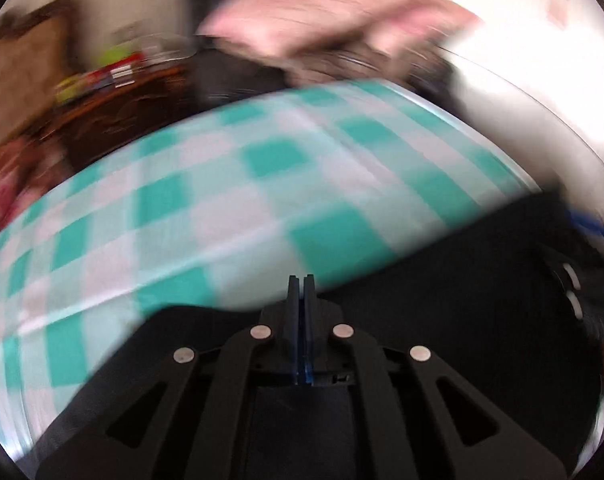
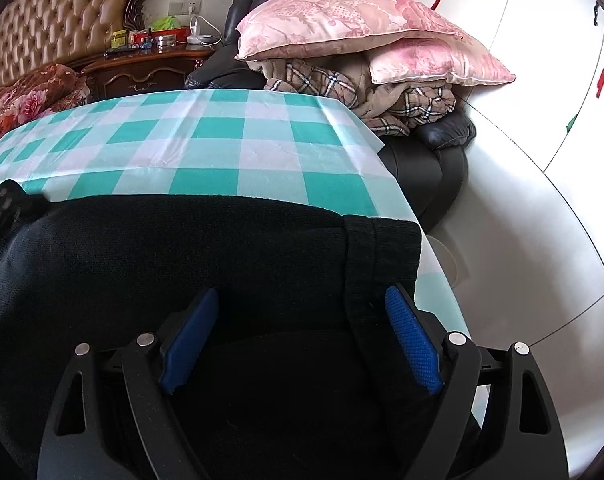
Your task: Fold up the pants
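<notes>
Black pants (image 2: 181, 248) lie on a table with a teal-and-white checked cloth (image 2: 221, 140). Their ribbed waistband (image 2: 382, 248) sits at the table's right edge. My right gripper (image 2: 297, 300) is open, its blue pads (image 2: 412, 344) spread just above the pants near the waistband. In the blurred left wrist view my left gripper (image 1: 301, 280) has its fingers pressed together with nothing seen between them; the pants (image 1: 482, 264) lie to its right and the checked cloth (image 1: 221, 192) ahead. The left view is motion-blurred.
Behind the table a dark leather chair (image 2: 442, 160) holds pink pillows (image 2: 362, 20) and a plaid blanket (image 2: 342, 80). A wooden nightstand (image 2: 141, 68) with small items and a tufted headboard (image 2: 61, 20) stand at the back left. White floor (image 2: 522, 220) lies right.
</notes>
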`<state>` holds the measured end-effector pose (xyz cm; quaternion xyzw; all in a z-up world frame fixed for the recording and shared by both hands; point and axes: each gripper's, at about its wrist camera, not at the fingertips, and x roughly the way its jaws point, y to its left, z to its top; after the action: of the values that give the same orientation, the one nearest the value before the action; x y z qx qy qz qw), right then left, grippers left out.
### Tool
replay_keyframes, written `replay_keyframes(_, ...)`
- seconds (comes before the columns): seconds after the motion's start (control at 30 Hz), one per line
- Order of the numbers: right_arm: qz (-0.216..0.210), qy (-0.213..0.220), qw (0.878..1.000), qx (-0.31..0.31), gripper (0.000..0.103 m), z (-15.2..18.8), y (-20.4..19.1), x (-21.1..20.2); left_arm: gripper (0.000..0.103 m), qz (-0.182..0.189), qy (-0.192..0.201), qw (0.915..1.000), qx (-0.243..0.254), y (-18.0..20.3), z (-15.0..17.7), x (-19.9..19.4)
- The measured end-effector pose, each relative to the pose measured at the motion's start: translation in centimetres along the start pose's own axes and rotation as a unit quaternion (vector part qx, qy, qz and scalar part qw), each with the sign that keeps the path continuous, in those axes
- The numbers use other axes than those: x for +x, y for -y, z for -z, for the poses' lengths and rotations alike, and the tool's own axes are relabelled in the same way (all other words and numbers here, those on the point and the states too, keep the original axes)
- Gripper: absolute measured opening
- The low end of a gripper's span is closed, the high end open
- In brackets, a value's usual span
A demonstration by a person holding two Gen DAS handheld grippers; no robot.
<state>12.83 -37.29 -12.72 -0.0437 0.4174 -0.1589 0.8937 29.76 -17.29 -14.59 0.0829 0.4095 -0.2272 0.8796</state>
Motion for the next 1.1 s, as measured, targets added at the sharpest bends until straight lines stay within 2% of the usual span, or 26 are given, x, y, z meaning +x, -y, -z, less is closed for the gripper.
replay_keyframes(0.07, -0.002, 0.001, 1.000, 0.002, 0.082, 0.0, 0.1, 0.0, 0.010, 0.005, 0.027, 0.9994, -0.019, -0.2, -0.2, -1.4)
replay_keyframes(0.17, -0.001, 0.000, 1.000, 0.002, 0.082, 0.1, 0.0, 0.1, 0.023, 0.023, 0.064, 0.9977, -0.006, 0.1, 0.8, -5.1)
replay_keyframes(0.23, -0.001, 0.000, 1.000, 0.002, 0.082, 0.1, 0.1, 0.1, 0.025, 0.043, 0.080, 0.9947, -0.047, -1.8, 2.8, -8.4)
replay_keyframes(0.3, 0.000, 0.000, 1.000, 0.002, 0.082, 0.1, 0.1, 0.1, 0.027, 0.053, 0.071, 0.9925, -0.085, -4.3, 5.2, -10.4)
replay_keyframes(0.37, 0.004, 0.000, 1.000, 0.002, 0.083, 0.1, 0.1, 0.1, 0.027, 0.023, 0.060, 0.9928, -0.101, -7.0, 8.1, -12.4)
replay_keyframes(0.47, 0.011, 0.000, 1.000, 0.002, 0.083, 0.1, 0.0, 0.0, 0.027, -0.054, 0.030, 0.9891, -0.134, -12.9, 13.5, -14.6)
replay_keyframes(0.5, 0.014, 0.000, 1.000, 0.002, 0.084, 0.1, 0.0, 0.0, 0.027, -0.078, 0.009, 0.9827, -0.168, -15.9, 15.8, -15.1)
replay_keyframes(0.57, 0.020, -0.001, 1.000, 0.002, 0.085, 0.0, -0.1, 0.0, 0.027, -0.129, -0.006, 0.9653, -0.227, -20.6, 19.4, -16.5)
replay_keyframes(0.6, 0.022, -0.001, 1.000, 0.002, 0.086, 0.0, -0.1, 0.0, 0.022, -0.142, 0.004, 0.9540, -0.264, -23.6, 21.4, -17.9)
replay_keyframes(0.63, 0.028, -0.002, 1.000, 0.002, 0.086, 0.0, -0.2, 0.0, 0.022, -0.145, 0.016, 0.9453, -0.292, -25.7, 22.8, -19.4)
replay_keyframes(0.67, 0.032, -0.002, 0.999, 0.001, 0.087, 0.0, -0.2, 0.0, 0.025, -0.163, 0.021, 0.9382, -0.305, -27.0, 23.7, -20.4)
replay_keyframes(0.7, 0.037, -0.002, 0.999, 0.001, 0.088, 0.0, -0.3, 0.0, 0.032, -0.212, 0.028, 0.9254, -0.313, -28.7, 24.8, -22.0)
replay_keyframes(0.73, 0.045, -0.001, 0.999, -0.002, 0.088, 0.0, -0.5, 0.0, 0.035, -0.251, 0.039, 0.9109, -0.325, -30.4, 26.0, -23.6)
replay_keyframes(0.77, 0.053, -0.001, 0.999, -0.005, 0.088, 0.0, -0.6, -0.1, 0.037, -0.264, 0.046, 0.8981, -0.349, -32.0, 27.2, -24.8)
replay_keyframes(0.8, 0.060, 0.000, 0.998, -0.008, 0.089, 0.0, -0.8, -0.1, 0.034, -0.266, 0.052, 0.8862, -0.376, -33.5, 28.5, -26.0)
replay_keyframes(0.83, 0.069, 0.002, 0.998, -0.014, 0.089, 0.0, -1.0, -0.1, 0.026, -0.250, 0.064, 0.8832, -0.391, -34.5, 29.5, -26.8)
replay_keyframes(0.87, 0.076, 0.003, 0.997, -0.019, 0.089, 0.0, -1.2, -0.1, 0.015, -0.235, 0.072, 0.8847, -0.396, -35.1, 30.2, -27.5)
replay_keyframes(0.9, 0.082, 0.004, 0.996, -0.025, 0.090, 0.0, -1.3, -0.1, 0.012, -0.234, 0.076, 0.8874, -0.390, -35.2, 30.6, -28.0)
replay_keyframes(0.93, 0.085, 0.003, 0.996, -0.029, 0.090, -0.1, -1.5, -0.1, 0.012, -0.242, 0.080, 0.8935, -0.370, -34.7, 30.7, -28.3)
replay_keyframes(1.03, 0.080, 0.002, 0.996, -0.028, 0.091, -0.3, -1.3, -0.1, 0.013, -0.276, 0.083, 0.9022, -0.321, -33.2, 30.5, -28.0)
replay_keyframes(1.07, 0.082, 0.004, 0.996, -0.023, 0.091, -0.3, -1.1, -0.3, 0.013, -0.276, 0.081, 0.9040, -0.316, -33.3, 30.6, -27.5)
replay_keyframes(1.1, 0.107, 0.009, 0.994, -0.015, 0.091, -0.3, -1.0, -1.0, 0.013, -0.266, 0.080, 0.9056, -0.320, -33.6, 31.0, -27.2)
